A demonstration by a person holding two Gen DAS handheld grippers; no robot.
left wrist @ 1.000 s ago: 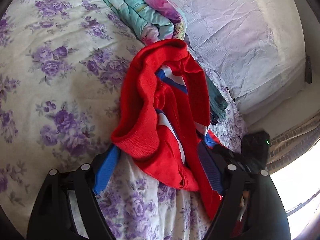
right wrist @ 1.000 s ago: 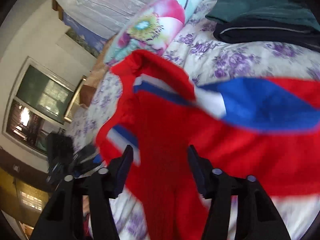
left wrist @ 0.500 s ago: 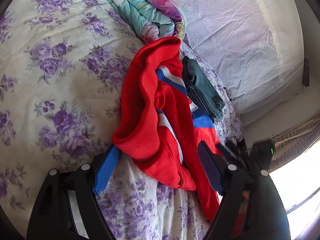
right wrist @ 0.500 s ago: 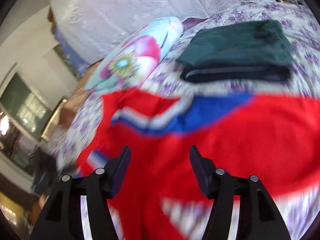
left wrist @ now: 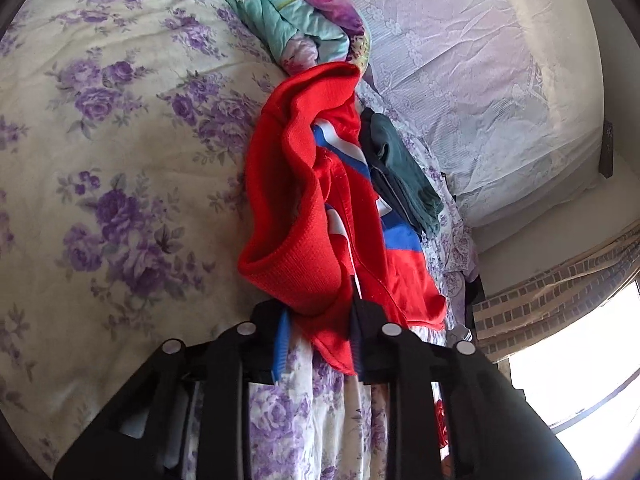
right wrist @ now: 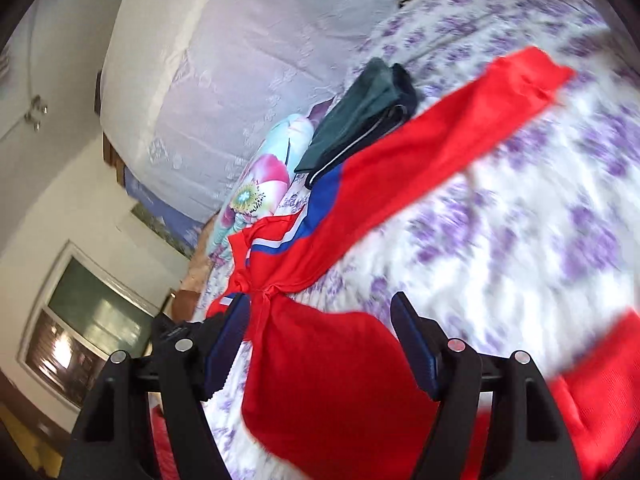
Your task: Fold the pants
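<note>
While the left gripper (left wrist: 320, 328), just closed, pinches the red pants (left wrist: 304, 216), the right gripper (right wrist: 320, 344) has spread wide.

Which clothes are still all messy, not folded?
The red pants with blue and white stripes; the dark green clothes beside them lie neatly folded.

Red pants (left wrist: 304, 208) with blue-and-white stripes lie on a cream bedspread (left wrist: 100, 140) patterned with purple flowers.

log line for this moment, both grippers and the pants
left gripper: just closed on waistband of red pants | right gripper: jaws just opening, red cloth between, not pinched | pants: on floral bedspread, unfolded
</note>
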